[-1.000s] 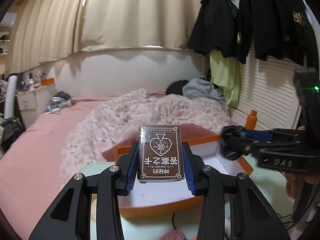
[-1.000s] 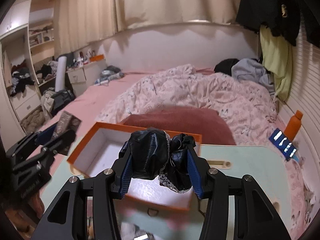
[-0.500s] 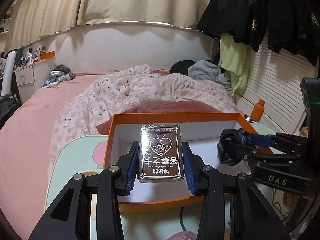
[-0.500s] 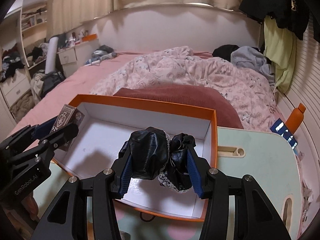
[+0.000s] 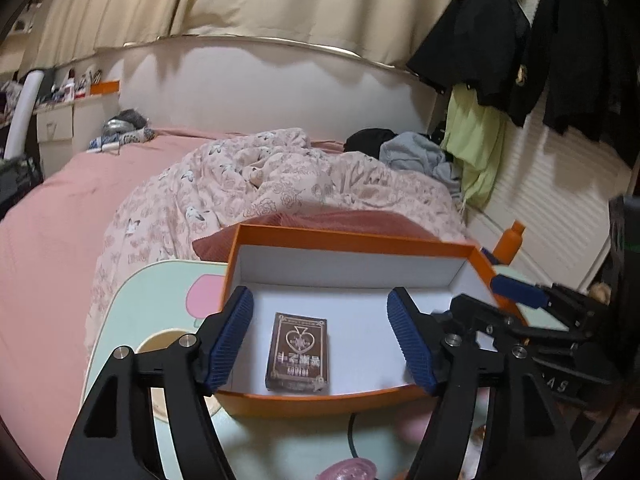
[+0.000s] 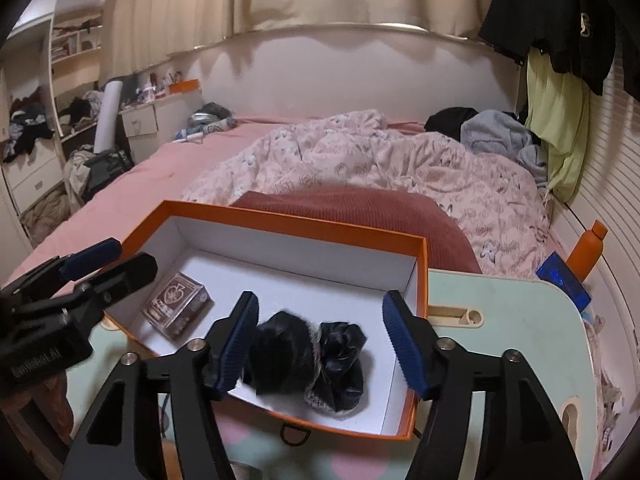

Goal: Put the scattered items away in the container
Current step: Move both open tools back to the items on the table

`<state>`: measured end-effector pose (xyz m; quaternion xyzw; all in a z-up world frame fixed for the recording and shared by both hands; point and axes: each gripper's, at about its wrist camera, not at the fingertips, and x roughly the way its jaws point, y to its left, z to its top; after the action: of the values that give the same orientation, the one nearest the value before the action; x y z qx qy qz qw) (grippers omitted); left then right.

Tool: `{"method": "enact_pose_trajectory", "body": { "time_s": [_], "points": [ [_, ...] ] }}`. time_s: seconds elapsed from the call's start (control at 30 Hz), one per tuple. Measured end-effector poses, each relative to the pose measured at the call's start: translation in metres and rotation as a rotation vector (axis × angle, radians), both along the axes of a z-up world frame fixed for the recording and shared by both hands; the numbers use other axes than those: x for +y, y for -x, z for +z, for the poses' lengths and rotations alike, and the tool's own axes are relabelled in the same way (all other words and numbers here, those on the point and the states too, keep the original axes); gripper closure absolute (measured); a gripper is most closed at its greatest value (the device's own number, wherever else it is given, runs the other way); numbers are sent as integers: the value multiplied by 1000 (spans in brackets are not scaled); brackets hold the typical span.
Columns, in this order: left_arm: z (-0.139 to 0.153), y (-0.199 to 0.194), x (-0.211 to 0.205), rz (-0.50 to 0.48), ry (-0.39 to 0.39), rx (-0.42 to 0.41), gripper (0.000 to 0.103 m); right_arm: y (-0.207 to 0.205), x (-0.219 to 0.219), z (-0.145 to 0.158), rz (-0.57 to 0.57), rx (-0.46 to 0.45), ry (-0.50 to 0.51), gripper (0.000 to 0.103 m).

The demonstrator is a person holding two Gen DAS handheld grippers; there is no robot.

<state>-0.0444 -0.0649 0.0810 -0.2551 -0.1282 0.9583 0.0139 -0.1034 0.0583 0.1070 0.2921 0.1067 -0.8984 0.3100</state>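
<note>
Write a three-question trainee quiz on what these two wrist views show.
1. True or false: the card box lies on the floor of the orange box.
2. What lies between the blue pads of the right gripper?
A. an orange bottle
B. a black bundle
C. a phone
3. Fill in: the pads of the left gripper are ____ the card box, not touching it.

Key: 1 true. 2 B, the black bundle lying in the orange box, with those jaws opening. 3 clear of, with those jaws opening.
</note>
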Motion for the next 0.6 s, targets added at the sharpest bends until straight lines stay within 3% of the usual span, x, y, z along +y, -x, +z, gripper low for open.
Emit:
{"method": "enact_pose_trajectory", "body": {
  "time_s": [0.13,0.37,0.6],
  "points": [
    [14,-13,-7,11,-16,12,33,-13,11,12,16,8,28,38],
    [23,-67,2,-22,46,20,33,-53,64,34,50,10,87,29],
    [-14,-107,27,-150,-8,-127,33,-85,116,1,-12,-74,58,30]
  ]
}}
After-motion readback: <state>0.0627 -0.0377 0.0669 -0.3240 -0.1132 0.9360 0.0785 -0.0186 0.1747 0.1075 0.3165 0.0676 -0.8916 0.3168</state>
